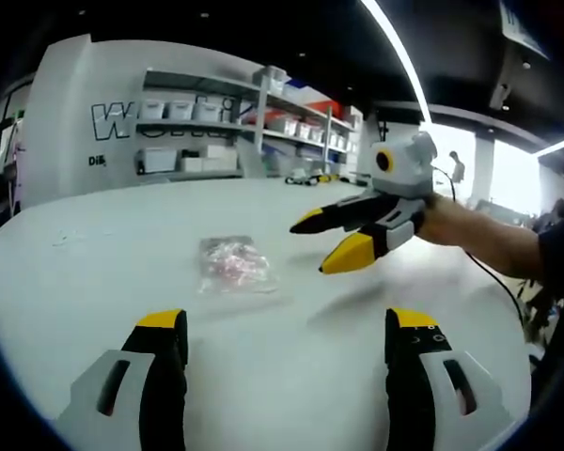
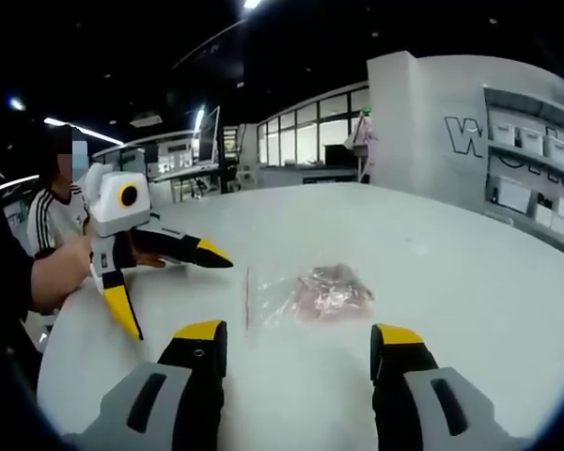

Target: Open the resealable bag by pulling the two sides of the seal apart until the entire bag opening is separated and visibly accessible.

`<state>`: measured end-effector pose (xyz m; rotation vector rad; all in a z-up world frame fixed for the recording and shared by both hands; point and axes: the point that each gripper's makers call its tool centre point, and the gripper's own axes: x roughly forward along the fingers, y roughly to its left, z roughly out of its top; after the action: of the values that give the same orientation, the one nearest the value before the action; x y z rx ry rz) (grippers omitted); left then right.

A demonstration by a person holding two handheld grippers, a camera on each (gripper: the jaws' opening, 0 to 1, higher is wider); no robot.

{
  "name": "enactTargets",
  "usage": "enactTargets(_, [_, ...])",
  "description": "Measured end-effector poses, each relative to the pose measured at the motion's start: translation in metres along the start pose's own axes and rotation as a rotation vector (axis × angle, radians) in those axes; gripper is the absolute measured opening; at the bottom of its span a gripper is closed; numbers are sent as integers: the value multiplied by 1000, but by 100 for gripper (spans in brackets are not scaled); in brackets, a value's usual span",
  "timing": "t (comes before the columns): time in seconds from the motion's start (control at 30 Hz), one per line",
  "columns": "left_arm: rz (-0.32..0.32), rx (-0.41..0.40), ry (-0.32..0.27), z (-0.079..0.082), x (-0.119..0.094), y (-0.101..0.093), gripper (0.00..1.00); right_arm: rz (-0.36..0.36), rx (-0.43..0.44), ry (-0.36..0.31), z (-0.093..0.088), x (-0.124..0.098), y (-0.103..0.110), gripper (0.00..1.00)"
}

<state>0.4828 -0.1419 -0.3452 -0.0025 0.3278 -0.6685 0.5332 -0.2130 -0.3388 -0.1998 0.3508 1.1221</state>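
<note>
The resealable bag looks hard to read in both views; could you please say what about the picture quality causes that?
Left gripper view: the resealable bag is small and soft, and bright ceiling strips wash out the white table. Right gripper view: its clear film blends into the table; fisheye bends the edges.

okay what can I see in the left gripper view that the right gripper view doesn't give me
Left gripper view alone: the right gripper, open, coming in from the right, and shelves of white bins behind.
Right gripper view alone: the left gripper, open, and a seated person in a striped shirt at the table's far side.
Both: the clear resealable bag lying flat and untouched on the white table.
</note>
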Motion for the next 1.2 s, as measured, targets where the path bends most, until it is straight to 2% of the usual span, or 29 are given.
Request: enactTargets(1.2, [-3,-5,-10,1,3,2,85,6,-1,-6,6,8,-2,58])
